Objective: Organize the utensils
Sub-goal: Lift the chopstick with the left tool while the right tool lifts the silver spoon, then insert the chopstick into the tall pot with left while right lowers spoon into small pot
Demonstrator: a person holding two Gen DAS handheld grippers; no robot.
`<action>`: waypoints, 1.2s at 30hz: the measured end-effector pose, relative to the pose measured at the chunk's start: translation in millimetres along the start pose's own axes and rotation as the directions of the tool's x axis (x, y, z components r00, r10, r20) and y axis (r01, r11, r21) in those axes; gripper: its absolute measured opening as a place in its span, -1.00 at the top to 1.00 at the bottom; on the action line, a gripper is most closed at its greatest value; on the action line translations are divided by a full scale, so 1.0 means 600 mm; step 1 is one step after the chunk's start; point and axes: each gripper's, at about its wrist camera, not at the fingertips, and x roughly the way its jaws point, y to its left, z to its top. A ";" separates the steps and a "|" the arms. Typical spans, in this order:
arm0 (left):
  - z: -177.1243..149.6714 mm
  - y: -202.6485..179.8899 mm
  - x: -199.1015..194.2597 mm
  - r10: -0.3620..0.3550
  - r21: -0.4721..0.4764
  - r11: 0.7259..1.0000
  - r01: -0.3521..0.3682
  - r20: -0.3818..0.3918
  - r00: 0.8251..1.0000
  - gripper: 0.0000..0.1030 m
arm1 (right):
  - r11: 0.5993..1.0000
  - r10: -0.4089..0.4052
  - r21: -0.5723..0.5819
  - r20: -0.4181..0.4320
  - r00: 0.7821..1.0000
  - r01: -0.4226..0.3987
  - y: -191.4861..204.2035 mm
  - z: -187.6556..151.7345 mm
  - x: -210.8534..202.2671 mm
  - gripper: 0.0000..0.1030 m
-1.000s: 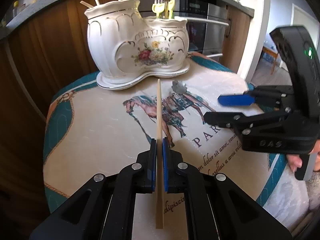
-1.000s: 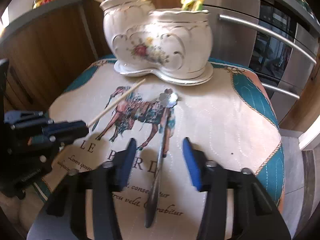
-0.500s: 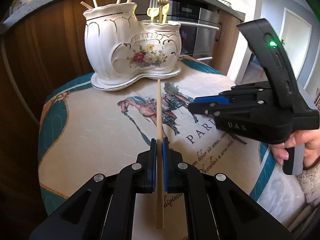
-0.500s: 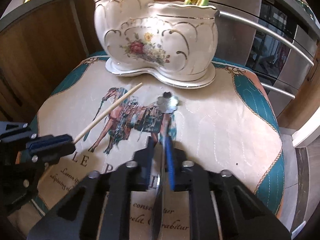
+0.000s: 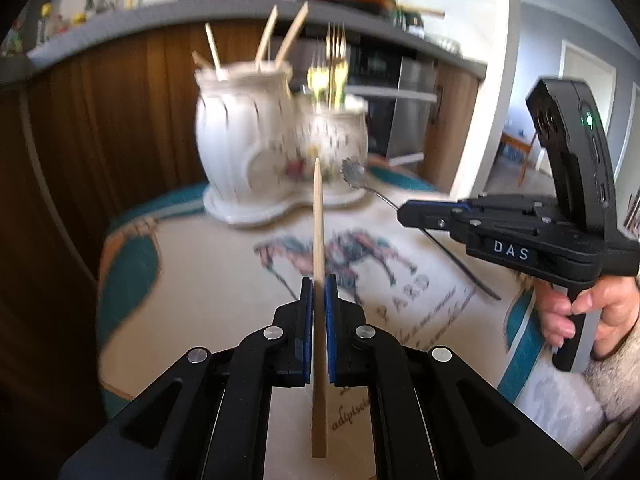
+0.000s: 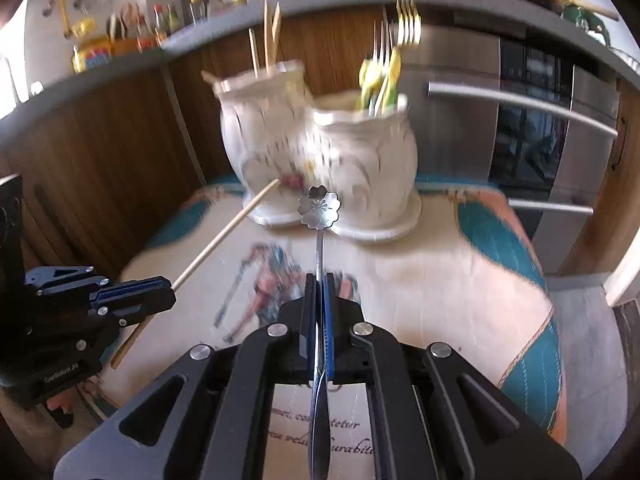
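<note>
My left gripper (image 5: 318,284) is shut on a wooden chopstick (image 5: 318,232) that points up toward the white ceramic two-pot holder (image 5: 276,148). My right gripper (image 6: 319,280) is shut on a metal utensil with a flower-shaped end (image 6: 320,209), lifted off the cloth. The holder (image 6: 320,160) stands at the table's far side. Its taller left pot holds several chopsticks (image 5: 276,40); the lower right pot holds gold forks (image 6: 404,28). In each wrist view the other gripper shows at the side with its utensil, the chopstick (image 6: 228,232) to the left, the flower utensil (image 5: 354,170) to the right.
A round table carries a cream and teal cloth (image 5: 208,280) printed with a horse and lettering. Behind it are a wooden counter front (image 5: 100,120), a grey worktop with pans, and a steel oven with bar handles (image 6: 520,104). A hand (image 5: 580,312) grips the right tool.
The right gripper closed on the flower-ended utensil and lifted it off the cloth. Both grippers rose and tilted up, so the holder and counter now sit lower and blurred in both views.
</note>
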 end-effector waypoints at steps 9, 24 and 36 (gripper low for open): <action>0.058 0.030 -0.094 0.044 -0.054 0.998 -0.030 0.281 0.959 0.87 | 0.998 0.053 0.024 0.300 0.952 -0.063 -0.020 0.042 -0.086 0.93; 0.217 0.115 -0.060 0.056 -0.167 0.985 0.034 0.501 0.864 0.87 | 0.987 0.077 0.090 0.468 0.880 -0.134 -0.070 0.173 -0.028 0.93; 0.270 0.133 0.039 0.056 -0.214 0.973 0.083 0.573 0.818 0.87 | 0.993 0.048 0.071 0.487 0.872 -0.094 -0.069 0.230 0.073 0.93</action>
